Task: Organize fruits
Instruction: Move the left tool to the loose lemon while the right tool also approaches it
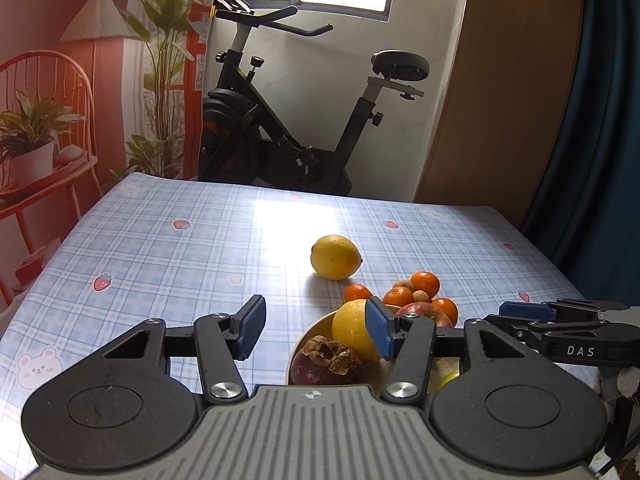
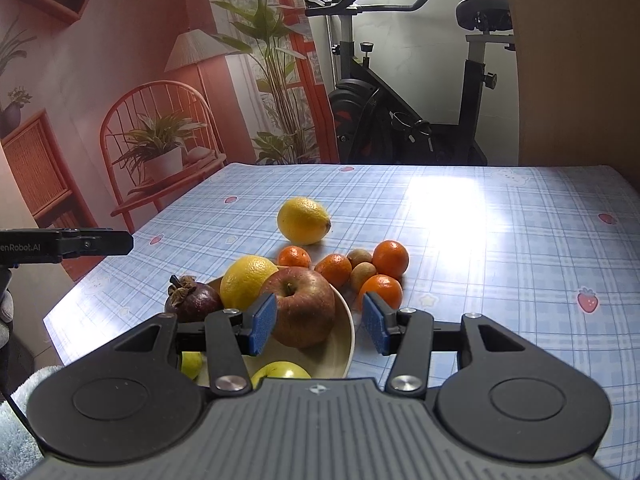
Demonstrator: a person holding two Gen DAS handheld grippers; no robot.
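Observation:
A cream bowl [image 2: 344,344] at the near table edge holds a mangosteen [image 2: 194,300], a yellow citrus [image 2: 244,280], a red apple [image 2: 306,304] and green fruit [image 2: 280,370]. A lemon [image 2: 304,220] lies loose on the cloth beyond. Several small tangerines [image 2: 390,258] and brown longans [image 2: 362,274] lie beside the bowl. My right gripper [image 2: 319,326] is open and empty, above the bowl's right rim near the apple. My left gripper [image 1: 316,330] is open and empty, above the bowl's [image 1: 316,326] left side; the mangosteen [image 1: 326,364] and lemon [image 1: 335,257] show there.
The table has a blue plaid cloth [image 2: 500,240]. An exercise bike [image 1: 296,120] stands behind its far edge. A printed backdrop [image 2: 120,100] is at the left, a dark curtain [image 1: 600,140] at the right. A pale towel [image 2: 16,420] lies near left.

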